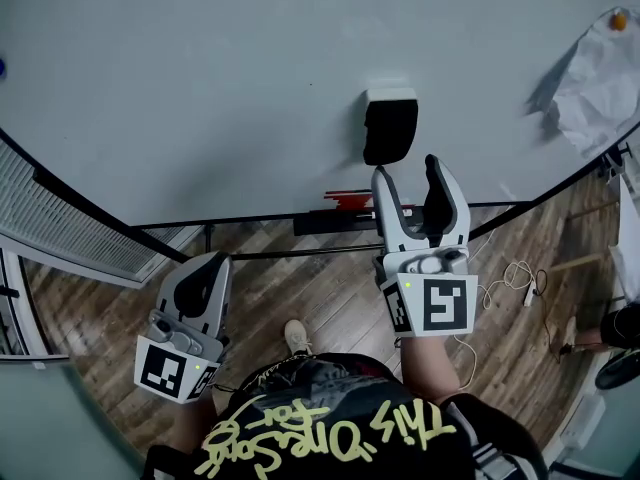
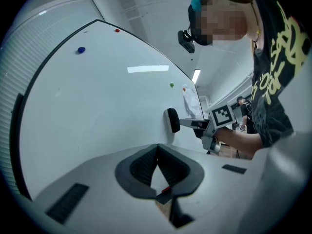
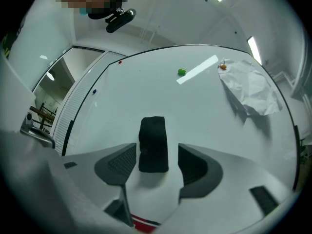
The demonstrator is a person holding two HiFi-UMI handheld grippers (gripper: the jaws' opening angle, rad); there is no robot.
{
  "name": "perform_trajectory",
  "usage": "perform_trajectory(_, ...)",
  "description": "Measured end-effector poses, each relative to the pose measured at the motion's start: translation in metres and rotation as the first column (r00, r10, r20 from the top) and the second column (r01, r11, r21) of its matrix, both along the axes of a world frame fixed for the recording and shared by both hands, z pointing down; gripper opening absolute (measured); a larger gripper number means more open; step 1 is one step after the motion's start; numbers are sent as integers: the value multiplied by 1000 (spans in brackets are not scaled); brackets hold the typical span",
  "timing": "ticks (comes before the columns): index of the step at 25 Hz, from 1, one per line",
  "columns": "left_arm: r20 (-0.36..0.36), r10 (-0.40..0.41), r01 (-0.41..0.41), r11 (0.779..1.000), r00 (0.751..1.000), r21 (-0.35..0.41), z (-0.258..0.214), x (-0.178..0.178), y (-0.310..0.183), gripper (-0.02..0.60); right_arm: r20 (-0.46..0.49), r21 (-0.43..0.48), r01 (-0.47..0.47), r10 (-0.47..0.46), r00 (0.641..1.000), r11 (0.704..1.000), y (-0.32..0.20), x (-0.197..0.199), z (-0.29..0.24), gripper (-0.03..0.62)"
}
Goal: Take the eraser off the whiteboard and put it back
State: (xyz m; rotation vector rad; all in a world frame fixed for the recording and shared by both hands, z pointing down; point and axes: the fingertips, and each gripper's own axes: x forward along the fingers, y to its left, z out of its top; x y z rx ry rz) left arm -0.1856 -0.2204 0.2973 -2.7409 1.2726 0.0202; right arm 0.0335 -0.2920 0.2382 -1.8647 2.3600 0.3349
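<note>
The eraser [image 1: 390, 128] sits flat on the whiteboard [image 1: 200, 88], long side upright, its black felt body facing out and a white top end showing in the head view.

The right tool [image 1: 410, 171] is held out in front of the person's chest and aimed straight at the board. Its 2 jaws stand apart, 1 on each side of the eraser's lower end. In the right gripper view a strip of bare board shows between each pad and the eraser's sides, so nothing is clamped. Its marker cube [image 1: 440, 306] faces up toward the head camera. In the left gripper view the right forearm [image 2: 243, 140] reaches level from the body toward the board, and that tool's tip lies just beside the eraser.

The left tool [image 1: 210, 263] hangs lower and further back, near the person's left hip, tilted up toward the board's bottom edge. Its jaws are together at the tips and hold nothing.

A red marker [image 1: 345, 200] lies on the tray under the eraser. A crumpled sheet of paper [image 1: 595, 78] is pinned to the board's right part by an orange magnet [image 1: 619, 20], well apart from the eraser, and a green magnet [image 3: 182, 72] sits higher on the board. A wooden floor [image 1: 330, 288] shows below.
</note>
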Motion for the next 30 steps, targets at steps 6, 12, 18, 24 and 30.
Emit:
perform_trajectory(6,3,1,-1,1000,1000,9,-2,16,17,8,1,-5,15,-15,1000,1000,24,14,3,261)
perform_trajectory(12,7,-15,15,1000,1000,26,-7,30,38,8,-6,-16,30,-30,1000,999,50,31,10,259)
perform_trajectory(18,10,-19,19,999,1000,49,-10,49,65,8,-18,-20,58,-58,998,998,83,44,17,224)
perform_trajectory(24,9,-35,34,998,999,54,-11,64,92,8,-6,-16,88,-89,996,996,115,55,20,195)
perform_trajectory(30,3,-37,36,997,999,70,-12,81,118,8,-36,-43,106,-107,994,993,144,66,31,172)
